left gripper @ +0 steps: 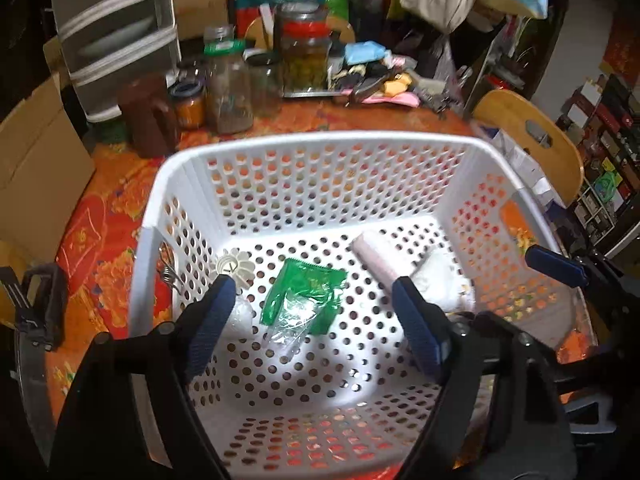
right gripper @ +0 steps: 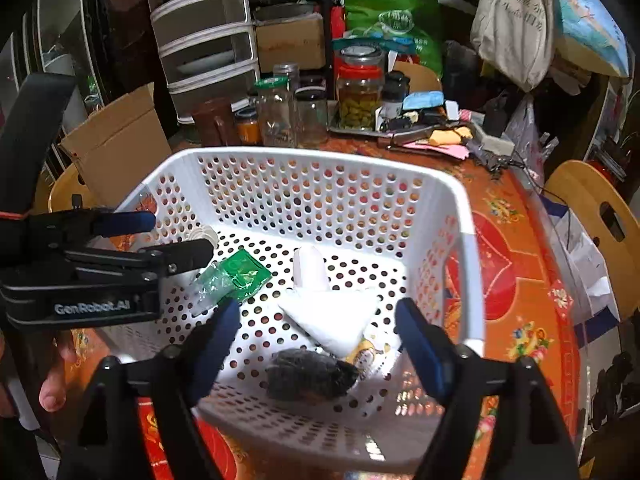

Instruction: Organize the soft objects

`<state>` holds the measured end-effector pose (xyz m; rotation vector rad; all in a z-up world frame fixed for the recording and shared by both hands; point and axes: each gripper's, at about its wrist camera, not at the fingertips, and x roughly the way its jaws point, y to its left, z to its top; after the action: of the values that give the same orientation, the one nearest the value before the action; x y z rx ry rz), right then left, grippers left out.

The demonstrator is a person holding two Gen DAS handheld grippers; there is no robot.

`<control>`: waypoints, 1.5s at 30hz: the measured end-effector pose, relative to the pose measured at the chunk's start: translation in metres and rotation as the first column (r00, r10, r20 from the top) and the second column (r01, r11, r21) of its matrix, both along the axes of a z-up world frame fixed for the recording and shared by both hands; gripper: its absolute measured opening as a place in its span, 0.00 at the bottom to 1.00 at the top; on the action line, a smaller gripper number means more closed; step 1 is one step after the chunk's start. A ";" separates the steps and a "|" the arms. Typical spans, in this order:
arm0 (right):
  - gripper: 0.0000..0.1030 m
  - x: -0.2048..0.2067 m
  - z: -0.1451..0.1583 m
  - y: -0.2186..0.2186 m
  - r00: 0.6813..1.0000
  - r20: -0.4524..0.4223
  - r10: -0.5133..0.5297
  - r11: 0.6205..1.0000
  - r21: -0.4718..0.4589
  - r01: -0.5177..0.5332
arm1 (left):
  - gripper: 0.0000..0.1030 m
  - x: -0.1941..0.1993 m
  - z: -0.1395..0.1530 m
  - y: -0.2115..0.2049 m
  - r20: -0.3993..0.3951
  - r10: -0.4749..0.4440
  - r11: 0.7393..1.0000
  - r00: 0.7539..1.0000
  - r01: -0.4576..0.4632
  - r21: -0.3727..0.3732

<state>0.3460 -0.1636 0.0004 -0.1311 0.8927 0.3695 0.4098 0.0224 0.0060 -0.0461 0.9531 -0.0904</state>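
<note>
With both my left gripper and right gripper spread wide and empty over the white perforated plastic basket, I'd drop straight onto the crinkly green foil packet on its floor, pinching gently.

Cluttered home dining room | pickle jars at table's far edge | wooden chair | plastic drawers

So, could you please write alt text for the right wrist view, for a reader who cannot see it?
An open right gripper hovers over a white perforated basket holding a green packet, a folded white cloth and a dark bundle. The left gripper, also open, reaches in from the left.
</note>
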 end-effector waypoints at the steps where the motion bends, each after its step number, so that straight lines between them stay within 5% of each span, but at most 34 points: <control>1: 0.85 -0.003 0.002 -0.001 1.000 0.005 -0.001 1.000 0.000 0.001 | 0.82 -0.003 0.005 0.000 0.010 0.004 1.000 1.000 -0.004 0.008; 7: 0.96 -0.029 0.019 -0.016 0.998 0.066 -0.022 0.999 0.027 0.020 | 1.00 -0.029 0.026 0.003 0.059 0.029 0.999 0.998 -0.030 0.021; 16: 0.97 -0.081 0.036 -0.030 0.982 0.168 -0.087 0.994 -0.051 0.097 | 1.00 -0.111 0.045 0.004 0.166 0.030 0.999 0.986 -0.036 0.037; 25: 0.97 -0.164 0.058 -0.059 0.965 0.227 -0.131 0.990 0.078 0.116 | 1.00 -0.227 0.061 0.018 0.302 0.059 0.998 0.951 -0.063 0.002; 37: 0.97 -0.268 0.082 -0.059 0.943 0.317 -0.102 0.994 0.078 0.082 | 1.00 -0.362 0.088 0.014 0.392 0.086 0.993 0.916 -0.109 0.037; 45: 0.97 -0.293 0.081 -0.053 0.958 0.276 -0.081 0.994 0.091 0.058 | 1.00 -0.392 0.087 -0.018 0.358 0.045 0.996 0.932 -0.070 0.057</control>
<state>0.0526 -0.2169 0.0811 -0.0734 0.5999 0.3120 0.0178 0.0039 0.0933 0.0066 0.5891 -0.0098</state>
